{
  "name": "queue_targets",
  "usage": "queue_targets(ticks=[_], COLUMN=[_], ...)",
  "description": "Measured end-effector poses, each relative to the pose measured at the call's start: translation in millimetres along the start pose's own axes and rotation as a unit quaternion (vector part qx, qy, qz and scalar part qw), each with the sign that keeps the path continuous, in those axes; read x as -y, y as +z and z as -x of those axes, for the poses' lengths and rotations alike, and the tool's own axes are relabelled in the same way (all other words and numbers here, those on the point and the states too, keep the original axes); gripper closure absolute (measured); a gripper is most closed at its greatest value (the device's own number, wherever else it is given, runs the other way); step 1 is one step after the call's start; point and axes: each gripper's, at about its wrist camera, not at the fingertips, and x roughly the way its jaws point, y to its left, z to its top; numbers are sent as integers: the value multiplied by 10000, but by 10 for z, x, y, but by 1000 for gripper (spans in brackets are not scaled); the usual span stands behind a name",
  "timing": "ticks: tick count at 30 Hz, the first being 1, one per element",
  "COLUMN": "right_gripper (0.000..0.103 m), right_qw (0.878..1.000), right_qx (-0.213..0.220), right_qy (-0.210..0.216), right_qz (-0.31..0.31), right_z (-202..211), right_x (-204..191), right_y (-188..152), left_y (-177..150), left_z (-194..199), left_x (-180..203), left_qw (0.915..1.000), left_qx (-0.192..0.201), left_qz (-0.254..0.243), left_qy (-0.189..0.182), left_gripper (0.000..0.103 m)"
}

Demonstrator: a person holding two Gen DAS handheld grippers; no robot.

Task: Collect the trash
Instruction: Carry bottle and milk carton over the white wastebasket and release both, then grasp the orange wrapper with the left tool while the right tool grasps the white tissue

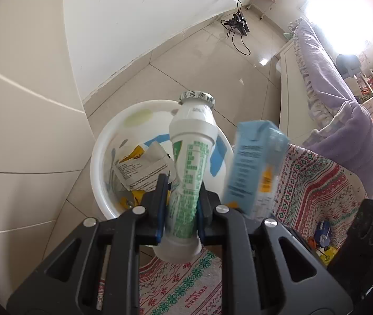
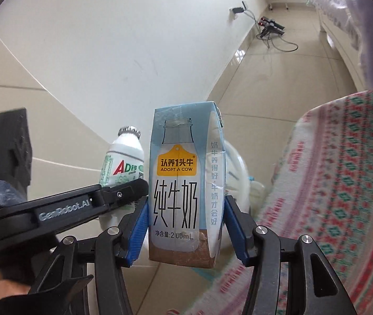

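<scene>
My left gripper [image 1: 181,204] is shut on a white drink bottle with green print [image 1: 190,157] and holds it upright above a white round bin [image 1: 100,162] that has wrappers inside. My right gripper [image 2: 186,223] is shut on a light blue milk carton [image 2: 184,183], upright, just right of the bottle. The carton shows blurred in the left wrist view [image 1: 254,162]. The bottle [image 2: 124,160] and the left gripper's arm [image 2: 63,207] show in the right wrist view, left of the carton. The bin's rim [image 2: 239,173] peeks out behind the carton.
A patterned cloth covers a surface below and to the right [image 1: 315,181], also in the right wrist view [image 2: 344,183]. Tiled floor [image 1: 199,60] and a white wall [image 1: 147,21] lie beyond. A bed with purple bedding [image 1: 338,97] stands right. Cables and a power strip [image 1: 239,23] lie on the floor.
</scene>
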Motion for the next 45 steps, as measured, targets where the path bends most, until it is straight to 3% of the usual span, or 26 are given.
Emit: queue_targets(ticks=[8, 17, 22, 25, 28, 30, 37, 45], right_gripper=[46, 46, 46, 45, 44, 40, 40, 40], right_qw=[9997, 9995, 9993, 9994, 9992, 9990, 9988, 9967], right_qx=[-183, -110, -122, -155, -169, -151, 28, 227], right_qy=[-166, -249, -306, -300, -361, -409, -487, -781], right_qz=[75, 149, 163, 44, -4, -47, 31, 59], right_z=[-402, -558, -601, -628, -643, -599, -260, 598], right_x=[-44, -105, -83, -37, 0, 24, 102, 382], right_y=[-44, 5, -64, -96, -87, -84, -105, -245], left_y=[46, 88, 101, 114, 129, 133, 122, 64], left_z=[-48, -99, -136, -77, -46, -46, -37, -71], left_x=[-64, -90, -201, -220, -249, -275, -149, 219], left_qw=[10000, 9998, 9989, 9987, 9982, 9978, 9987, 9997], left_qx=[-58, -86, -173, -39, 46, 45, 70, 6], left_qz=[54, 181, 418, 488, 570, 644, 492, 207], left_qy=[40, 64, 134, 143, 154, 156, 100, -156], left_gripper=[82, 81, 72, 63, 61, 61, 60, 59])
